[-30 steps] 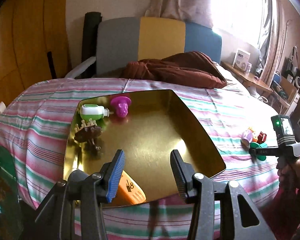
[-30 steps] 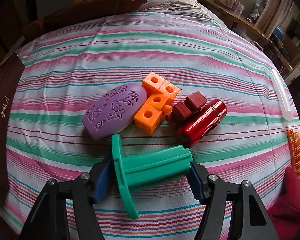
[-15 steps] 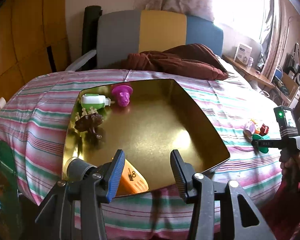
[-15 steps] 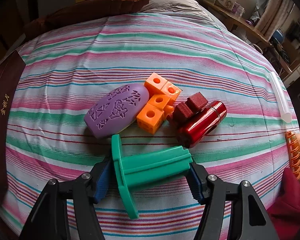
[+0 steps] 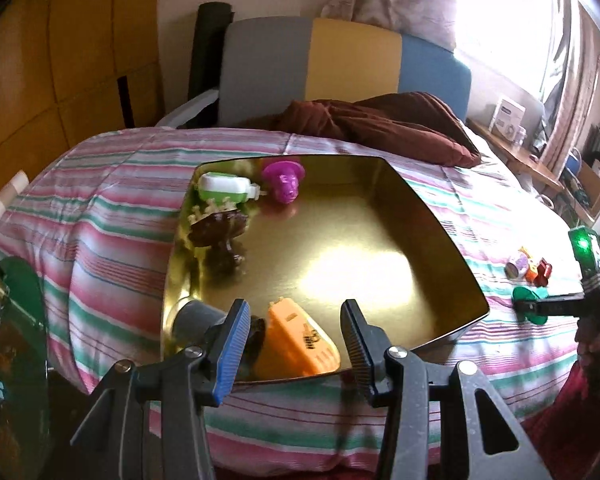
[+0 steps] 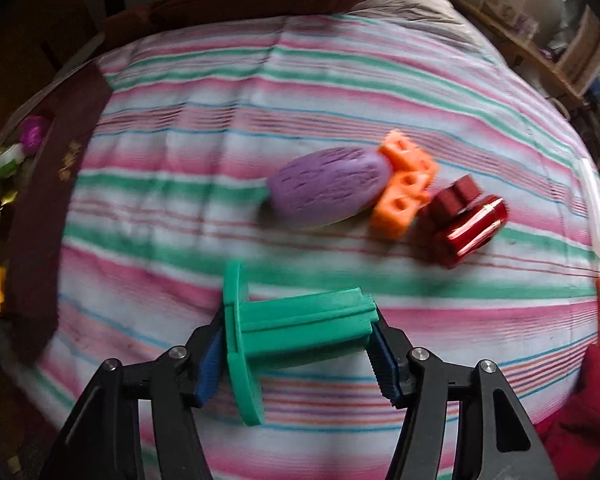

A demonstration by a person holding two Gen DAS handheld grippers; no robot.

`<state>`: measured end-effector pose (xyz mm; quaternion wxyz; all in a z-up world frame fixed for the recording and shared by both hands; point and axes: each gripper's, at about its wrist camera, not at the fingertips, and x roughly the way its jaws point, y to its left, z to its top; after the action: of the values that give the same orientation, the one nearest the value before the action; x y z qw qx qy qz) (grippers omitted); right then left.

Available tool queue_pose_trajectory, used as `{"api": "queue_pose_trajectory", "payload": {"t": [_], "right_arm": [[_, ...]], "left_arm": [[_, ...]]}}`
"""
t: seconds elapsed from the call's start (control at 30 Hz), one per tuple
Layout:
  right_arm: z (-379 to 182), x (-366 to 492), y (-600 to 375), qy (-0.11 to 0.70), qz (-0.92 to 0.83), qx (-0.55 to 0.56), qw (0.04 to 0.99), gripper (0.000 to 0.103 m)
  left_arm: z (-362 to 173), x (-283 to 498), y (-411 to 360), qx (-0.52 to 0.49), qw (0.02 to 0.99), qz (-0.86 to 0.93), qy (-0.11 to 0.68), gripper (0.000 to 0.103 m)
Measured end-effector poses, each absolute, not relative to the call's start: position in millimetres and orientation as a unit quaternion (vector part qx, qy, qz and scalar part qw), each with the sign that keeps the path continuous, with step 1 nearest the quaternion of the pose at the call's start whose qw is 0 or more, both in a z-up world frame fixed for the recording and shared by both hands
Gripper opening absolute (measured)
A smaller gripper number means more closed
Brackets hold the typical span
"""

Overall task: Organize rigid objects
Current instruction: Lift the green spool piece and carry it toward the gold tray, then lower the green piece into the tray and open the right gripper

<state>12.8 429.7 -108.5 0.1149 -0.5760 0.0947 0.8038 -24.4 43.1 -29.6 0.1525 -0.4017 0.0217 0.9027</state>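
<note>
- The right gripper is clamping the green plastic spool-like piece with a round flange crosswise between its jaws, low centre of the right wrist view.
- Compared with a second ago, the cluster on the striped bedspread is sitting further right and higher in frame, and the view is motion-blurred: the right gripper is swinging left with its load.
- The dark outer wall of the gold metal tray is now filling more of the left edge of that view; judged, the carry toward the tray is under way.
- The purple oval embossed piece, orange cube blocks, dark red blocks and glossy red cylinder are lying untouched, touching one another.
- The left gripper is hovering with jaws wide and empty, over the tray's near edge.
- In the tray: orange wedge-shaped toy at bottom centre; green-and-white bottle, magenta figure and brown dinosaur at upper left.
- The tray floor is largely bare, so placing looks easy.
</note>
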Motion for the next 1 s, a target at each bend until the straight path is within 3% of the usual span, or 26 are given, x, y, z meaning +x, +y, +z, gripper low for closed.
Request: {"api": "queue_pose_trajectory", "payload": {"t": [0.2, 0.47, 0.73, 1.0], "right_arm": [[-65, 14, 393, 0.105, 0.843, -0.523, 0.065, 0.062], [-12, -32, 278, 0.045, 0.89, -0.449, -0.064, 0.062], [-47, -122, 194, 0.027, 0.853, -0.509, -0.109, 0.062], [-78, -186, 164, 0.044, 0.834, -0.545, -0.071, 0.063]], "left_arm": [[-31, -26, 23, -0.4, 0.135, 0.907, 0.014, 0.047], [-33, -31, 7, -0.403, 0.123, 0.907, -0.004, 0.047], [-35, -34, -12, -0.405, 0.108, 0.908, -0.013, 0.047], [-43, -42, -28, -0.417, 0.095, 0.904, -0.03, 0.047]]}}
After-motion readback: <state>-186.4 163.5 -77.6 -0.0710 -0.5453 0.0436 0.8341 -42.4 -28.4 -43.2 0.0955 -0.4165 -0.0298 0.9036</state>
